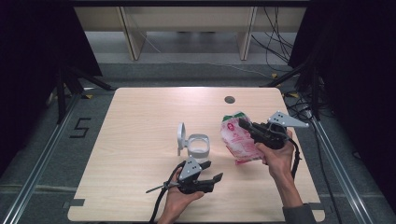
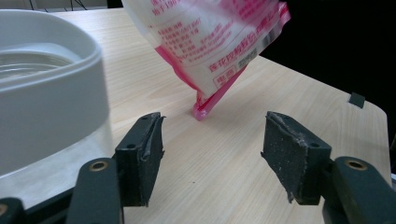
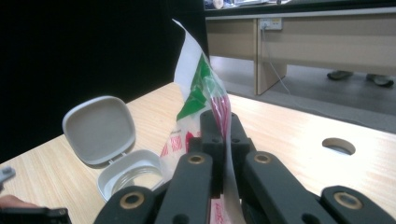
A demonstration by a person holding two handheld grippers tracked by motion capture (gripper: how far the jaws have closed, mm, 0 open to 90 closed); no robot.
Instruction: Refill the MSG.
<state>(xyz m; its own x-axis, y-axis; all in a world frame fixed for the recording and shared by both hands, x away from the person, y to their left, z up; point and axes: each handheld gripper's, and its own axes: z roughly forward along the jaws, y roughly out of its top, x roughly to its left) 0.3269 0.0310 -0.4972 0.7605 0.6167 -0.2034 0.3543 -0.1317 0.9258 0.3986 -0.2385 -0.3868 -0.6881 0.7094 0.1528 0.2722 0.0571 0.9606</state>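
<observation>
A pale wooden tabletop (image 1: 140, 140) stands in a dim room, with dark curtains at both sides, a grey floor with trailing cables, and wooden furniture legs beyond the far edge. A round hole (image 1: 229, 99) sits near the tabletop's far side.

My right hand (image 1: 276, 156) reaches in from the lower right, forearm angled up and leftward, wrist lifted above the surface. My right tongs (image 1: 243, 124) point left and are clamped tight on the upper part of a pink and white bag (image 1: 238, 140) with a green corner. In the right gripper view the bag's thin edge runs straight between the closed jaws. The bag hangs tilted, and in the left gripper view its lower pink corner touches the tabletop.

My left hand (image 1: 180, 198) comes in from the bottom edge, palm up under the tool, close to the near side of the tabletop. My left tongs (image 1: 212, 171) point right, their jaws spread wide with nothing between them, hovering low over the wood.

A white container (image 1: 198, 145) stands just beyond my left tongs, left of the bag, its hinged lid (image 1: 180, 135) swung open and upright.
</observation>
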